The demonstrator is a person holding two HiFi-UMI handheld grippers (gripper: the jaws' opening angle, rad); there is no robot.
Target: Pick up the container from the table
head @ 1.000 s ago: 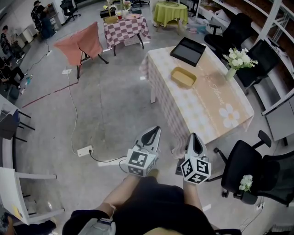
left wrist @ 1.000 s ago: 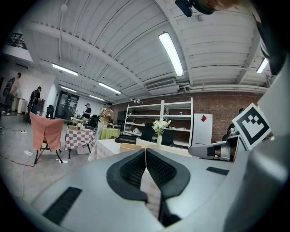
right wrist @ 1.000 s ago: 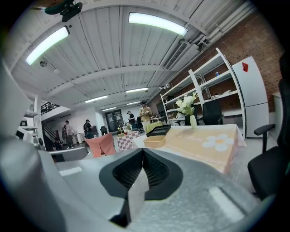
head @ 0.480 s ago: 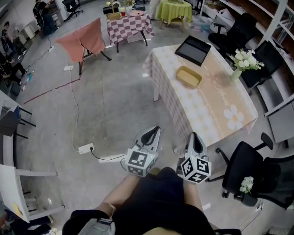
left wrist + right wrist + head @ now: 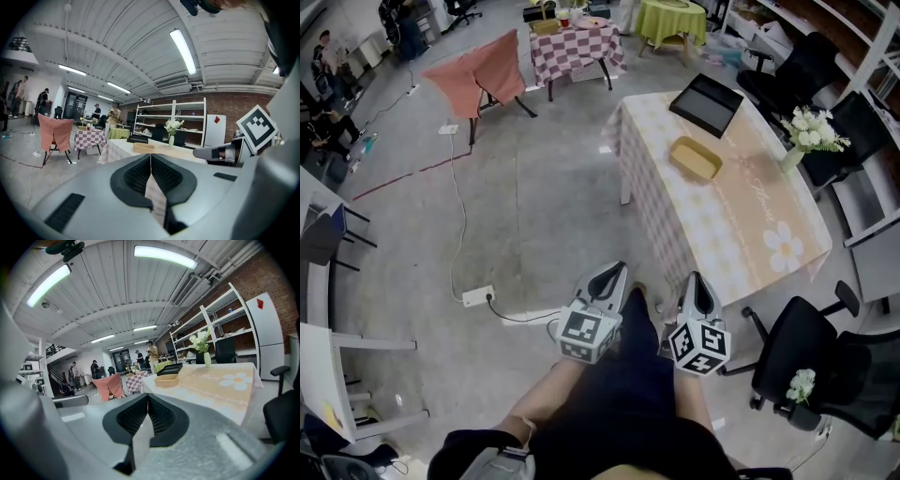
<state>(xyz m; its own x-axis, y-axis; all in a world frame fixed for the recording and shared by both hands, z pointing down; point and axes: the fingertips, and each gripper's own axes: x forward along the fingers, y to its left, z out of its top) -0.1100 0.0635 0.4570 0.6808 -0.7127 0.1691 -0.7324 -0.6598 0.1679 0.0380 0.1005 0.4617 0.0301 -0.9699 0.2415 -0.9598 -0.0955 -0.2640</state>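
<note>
A shallow yellow container (image 5: 695, 157) lies on the table (image 5: 741, 234) with the beige flowered cloth, towards its far end. It shows small in the left gripper view, the container (image 5: 143, 147), and in the right gripper view, the container (image 5: 166, 379). My left gripper (image 5: 613, 275) and right gripper (image 5: 697, 282) hang side by side over the floor, short of the table's near end and far from the container. Both are shut with nothing between the jaws.
On the table also lie a black tray (image 5: 707, 104) and a vase of white flowers (image 5: 807, 137). Black office chairs (image 5: 797, 347) stand to the right of the table. A cable and power strip (image 5: 476, 296) lie on the floor at left. People stand far off.
The view has crept forward: the table and container sit slightly lower and nearer in the head view. Both grippers stay shut, side by side as before.
</note>
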